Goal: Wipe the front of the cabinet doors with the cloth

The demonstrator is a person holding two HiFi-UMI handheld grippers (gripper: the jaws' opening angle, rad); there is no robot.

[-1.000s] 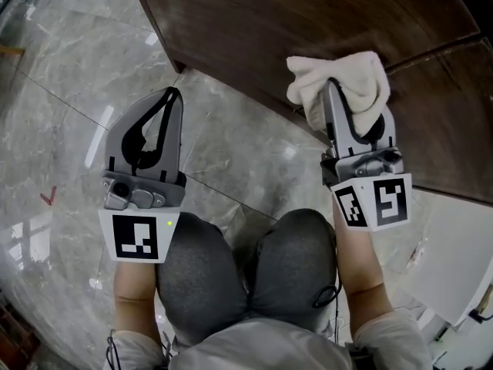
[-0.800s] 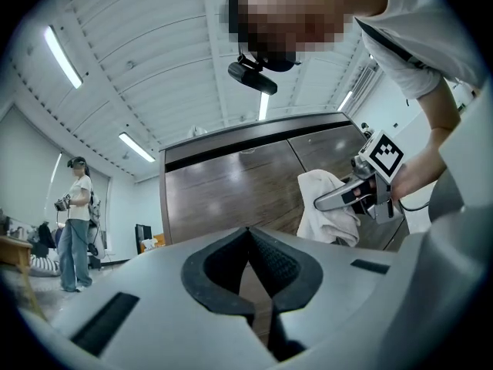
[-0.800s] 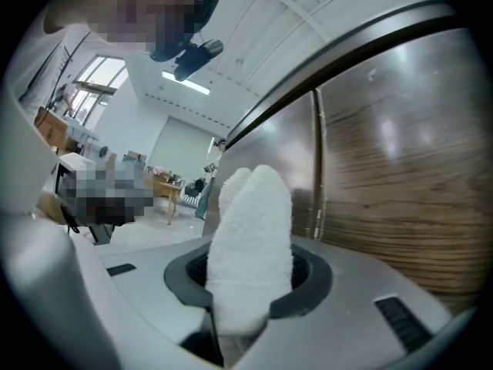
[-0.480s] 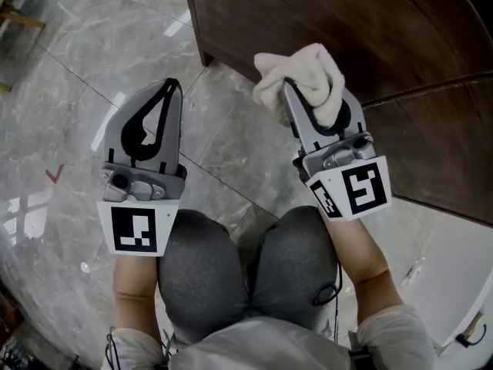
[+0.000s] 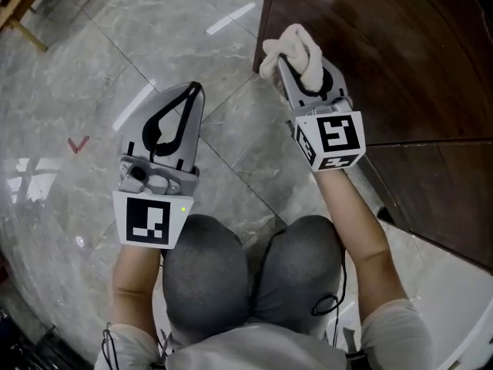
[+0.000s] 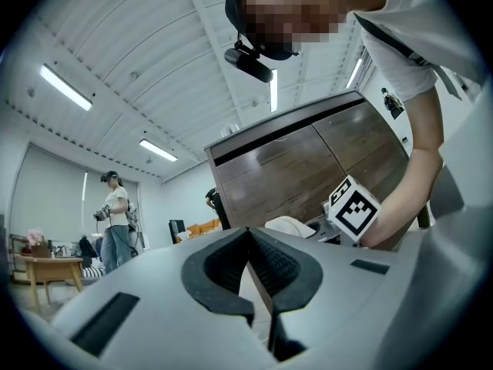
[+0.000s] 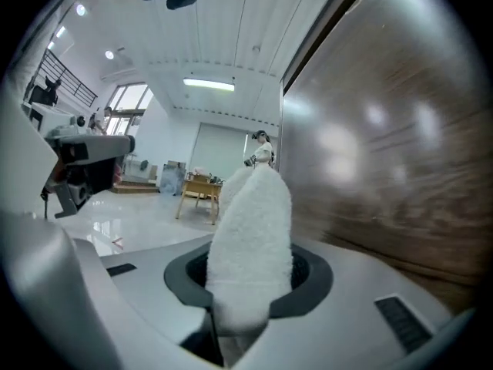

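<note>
The right tool (image 5: 286, 62) is clamping the white cloth (image 5: 302, 46) beside the cabinet door (image 5: 370, 45); the left tool (image 5: 191, 92) is hovering fully closed and empty above the floor (image 5: 92, 68).

Bright ceiling strip lights (image 6: 65, 87) glare off the glossy floor (image 5: 139, 106); the nearby cabinet door (image 7: 385, 145) looks blurred, and the picture edges bow.

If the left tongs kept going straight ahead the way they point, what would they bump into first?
The left tongs would probably meet the dark wooden cabinet first, near its corner; depth is unclear.
</note>
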